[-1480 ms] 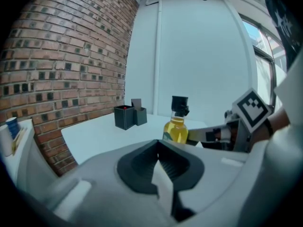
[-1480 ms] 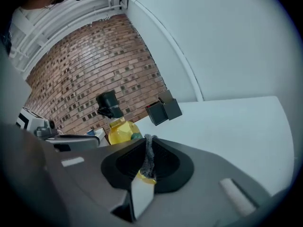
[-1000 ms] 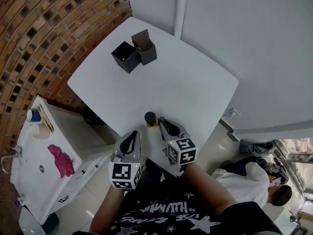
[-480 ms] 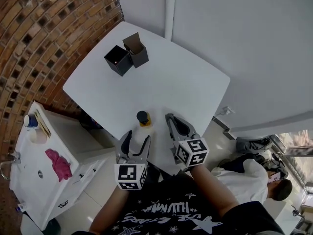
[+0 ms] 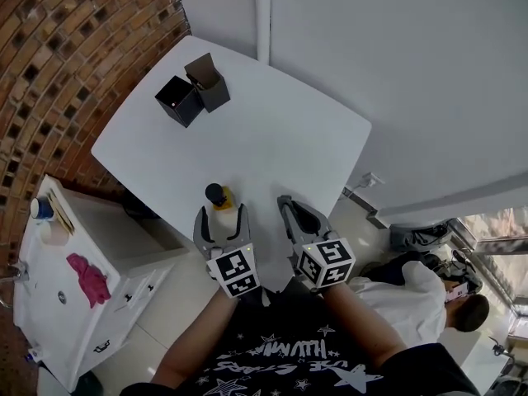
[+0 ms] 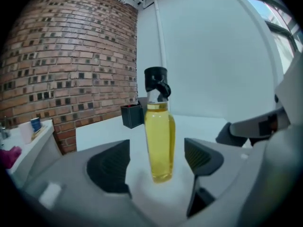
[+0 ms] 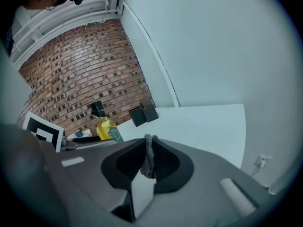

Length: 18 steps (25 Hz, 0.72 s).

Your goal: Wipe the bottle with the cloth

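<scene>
Left jaws newly apart, bottle [image 6: 159,136] between

Two dark boxes [image 5: 176,101] stand side by side at the white table's [image 5: 280,139] far corner.

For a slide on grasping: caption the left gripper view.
Left gripper, jaws just opened, straddles an upright yellow bottle with black cap on the white table without touching it.
</scene>
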Available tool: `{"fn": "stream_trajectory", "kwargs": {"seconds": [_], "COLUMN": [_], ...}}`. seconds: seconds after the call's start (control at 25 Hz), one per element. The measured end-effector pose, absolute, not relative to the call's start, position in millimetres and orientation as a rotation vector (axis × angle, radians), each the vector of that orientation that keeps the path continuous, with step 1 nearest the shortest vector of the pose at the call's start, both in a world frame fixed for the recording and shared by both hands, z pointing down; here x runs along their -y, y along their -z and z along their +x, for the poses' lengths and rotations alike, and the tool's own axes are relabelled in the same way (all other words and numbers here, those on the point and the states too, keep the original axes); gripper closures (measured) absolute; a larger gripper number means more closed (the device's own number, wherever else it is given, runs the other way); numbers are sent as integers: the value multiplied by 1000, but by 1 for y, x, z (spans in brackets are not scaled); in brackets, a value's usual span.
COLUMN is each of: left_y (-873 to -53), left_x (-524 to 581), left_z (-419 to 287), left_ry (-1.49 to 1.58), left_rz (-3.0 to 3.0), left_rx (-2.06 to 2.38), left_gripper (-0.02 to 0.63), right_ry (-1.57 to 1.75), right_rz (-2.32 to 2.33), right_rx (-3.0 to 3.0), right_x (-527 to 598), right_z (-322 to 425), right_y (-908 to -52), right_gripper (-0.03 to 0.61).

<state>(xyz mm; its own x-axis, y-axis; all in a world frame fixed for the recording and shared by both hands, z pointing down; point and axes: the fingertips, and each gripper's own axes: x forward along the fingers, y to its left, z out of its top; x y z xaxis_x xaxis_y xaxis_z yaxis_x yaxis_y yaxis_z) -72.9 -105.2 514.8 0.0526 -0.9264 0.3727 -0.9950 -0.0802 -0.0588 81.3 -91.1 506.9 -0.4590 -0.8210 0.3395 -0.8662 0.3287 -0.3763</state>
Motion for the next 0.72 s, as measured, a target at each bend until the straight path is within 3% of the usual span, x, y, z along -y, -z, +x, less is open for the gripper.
{"fn": "stream_trajectory", "kwargs": {"seconds": [0.2,0.4,0.72], "left_y": [-518,-517,-516], "left_x": [113,117,124], "left_z": [-71,-67,-68], "left_ry": [-511,-509,-507], "left_rz": [2122,2170,2273], "left_rx": [1980,1962,1879], "left_gripper": [259,391,391], "right_ry": [-790,-776,-797], "right_rz": [1550,1519,1569], "right_rx": [2508,2534,2510], "right_x": [91,96,103], "right_z": [89,91,92], "right_y": [-509,-508,-509], "right_gripper": [537,537,537]}}
